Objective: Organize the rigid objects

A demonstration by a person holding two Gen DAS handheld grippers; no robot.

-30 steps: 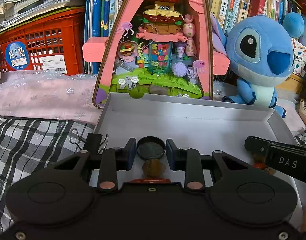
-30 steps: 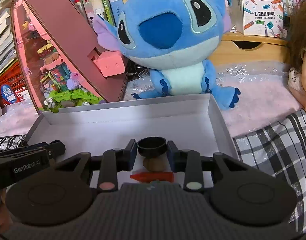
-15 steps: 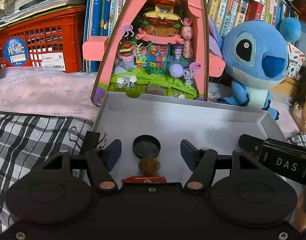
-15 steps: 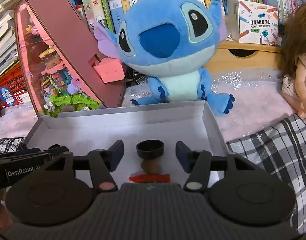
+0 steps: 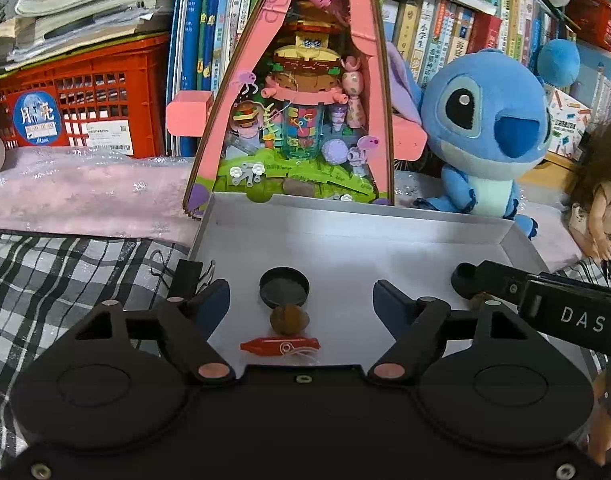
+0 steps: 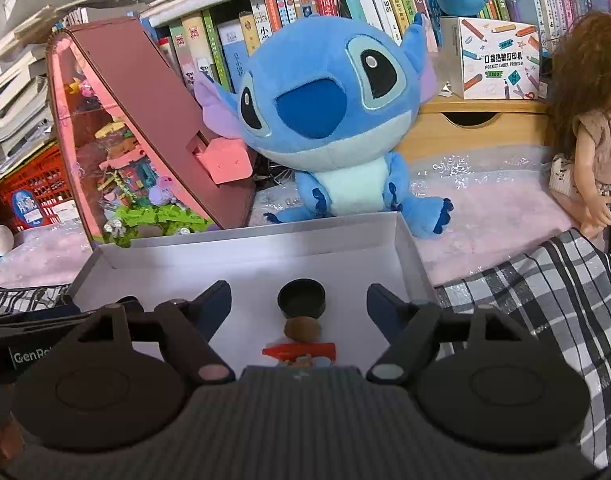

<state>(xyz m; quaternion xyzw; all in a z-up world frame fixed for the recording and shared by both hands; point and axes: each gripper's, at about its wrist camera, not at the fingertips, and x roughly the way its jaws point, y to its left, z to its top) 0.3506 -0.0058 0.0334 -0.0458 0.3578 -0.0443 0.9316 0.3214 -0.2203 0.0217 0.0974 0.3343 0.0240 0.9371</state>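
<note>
The left gripper (image 5: 301,300) stands with its jaws spread wide over the white box (image 5: 345,224), holding nothing; the right gripper (image 6: 299,300) is spread just as wide and just as empty. Between each pair of fingers the black cap (image 5: 284,292) sits mouth-up on the box floor; just nearer the cameras lies a brown nut-like lump (image 5: 289,319), touching or almost touching the cap, I cannot tell which; nearer again lies the red crayon-shaped piece (image 5: 280,346), crosswise. In the right wrist view the gripper body cuts off the lower edge of the red piece, and something small and pale beside it is too blurred to name. A black binder clip (image 5: 187,280) clings to the box's left wall, half hidden behind the left gripper's finger. In the left wrist view the right gripper comes in from the right edge, marked DAS, and covers the box's near right corner; a brownish bit shows under it, too little to identify. Behind the box stand the pink triangular block display (image 5: 301,120) and the blue plush (image 5: 489,136); a doll (image 5: 597,208) is cut off at the right edge.

A second ago both pairs of jaws were drawn in close beside the cap; half a second ago they were parting; now they are wider yet, and the cap has kept its place.
</note>
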